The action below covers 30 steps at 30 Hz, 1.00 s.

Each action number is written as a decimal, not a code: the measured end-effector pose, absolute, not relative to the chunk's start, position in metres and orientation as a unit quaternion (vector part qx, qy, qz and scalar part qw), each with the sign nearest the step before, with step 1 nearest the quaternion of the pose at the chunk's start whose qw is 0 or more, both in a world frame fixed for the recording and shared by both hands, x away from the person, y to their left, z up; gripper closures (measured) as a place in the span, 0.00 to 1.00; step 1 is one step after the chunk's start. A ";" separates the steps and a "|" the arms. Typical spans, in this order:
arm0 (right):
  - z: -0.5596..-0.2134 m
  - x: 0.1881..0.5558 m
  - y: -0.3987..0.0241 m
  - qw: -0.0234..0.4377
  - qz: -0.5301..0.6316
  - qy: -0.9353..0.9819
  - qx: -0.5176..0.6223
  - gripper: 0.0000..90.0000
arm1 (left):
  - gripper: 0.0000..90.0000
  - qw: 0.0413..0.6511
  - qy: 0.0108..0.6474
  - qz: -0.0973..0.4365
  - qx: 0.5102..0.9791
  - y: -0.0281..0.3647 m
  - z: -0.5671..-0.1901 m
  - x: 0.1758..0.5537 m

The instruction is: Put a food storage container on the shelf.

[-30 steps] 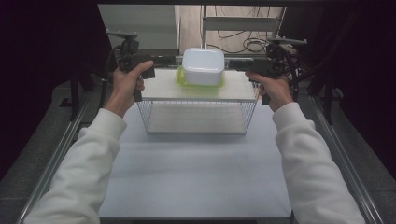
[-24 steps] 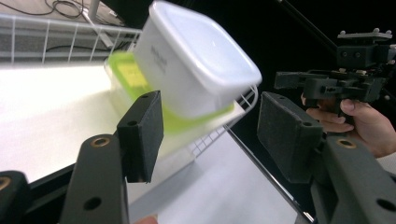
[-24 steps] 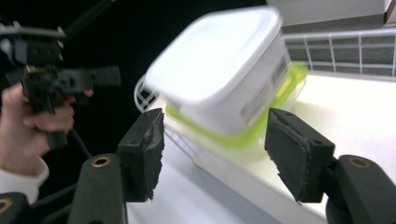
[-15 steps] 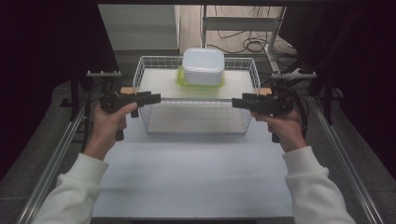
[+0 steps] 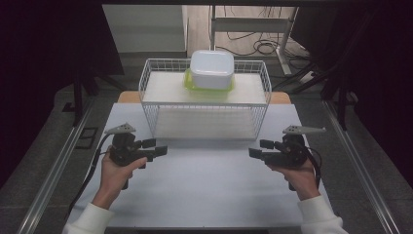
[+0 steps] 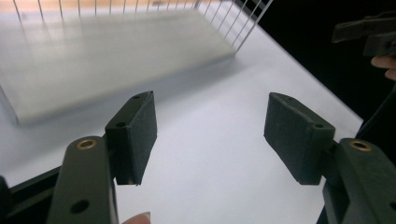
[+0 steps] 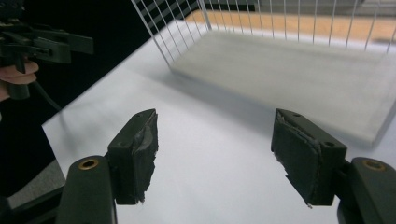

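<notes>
A white wire basket [image 5: 146, 92] stands at the back middle of the white table [image 5: 204, 190]. A pale slab [image 5: 165, 87] lies inside it, and on the slab's far side rests a white tub [image 5: 212, 68] on a green lid [image 5: 187, 80]. My left gripper [image 5: 155, 147] hovers open in front of the basket's left corner and points right. Opposite it, my right gripper [image 5: 259, 148] is open and points left. In the left gripper view the gripper [image 6: 210, 130] holds nothing, with the basket [image 6: 233, 32] beyond. The right gripper [image 7: 215, 149] is likewise empty in its own view, near the basket [image 7: 177, 32].
Bare white table lies between the two grippers. Metal rails [image 5: 53, 165] run along both sides of the table, with dark floor beyond. Cables [image 5: 253, 44] and a table frame sit behind the basket. The other hand's gripper [image 6: 369, 32] shows in the left gripper view.
Both hands have drawn back from the basket's sides toward the near edge. The grippers now sit lower, in front of the basket, facing each other. The basket and tub stay put.
</notes>
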State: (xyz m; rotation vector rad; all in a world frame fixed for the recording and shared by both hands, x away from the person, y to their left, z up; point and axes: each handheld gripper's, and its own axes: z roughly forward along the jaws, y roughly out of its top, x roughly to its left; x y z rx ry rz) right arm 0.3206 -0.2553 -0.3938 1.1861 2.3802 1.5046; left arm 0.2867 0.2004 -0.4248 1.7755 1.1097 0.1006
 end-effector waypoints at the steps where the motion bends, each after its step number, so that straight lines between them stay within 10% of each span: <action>1: -0.399 0.319 -0.256 0.040 0.487 0.779 0.392 0.34 | 0.38 0.497 0.460 0.039 0.735 0.200 -0.431 0.285; 30: -0.471 0.299 -0.251 0.032 0.426 0.807 0.408 0.30 | 0.31 0.433 0.494 0.023 0.753 0.196 -0.488 0.267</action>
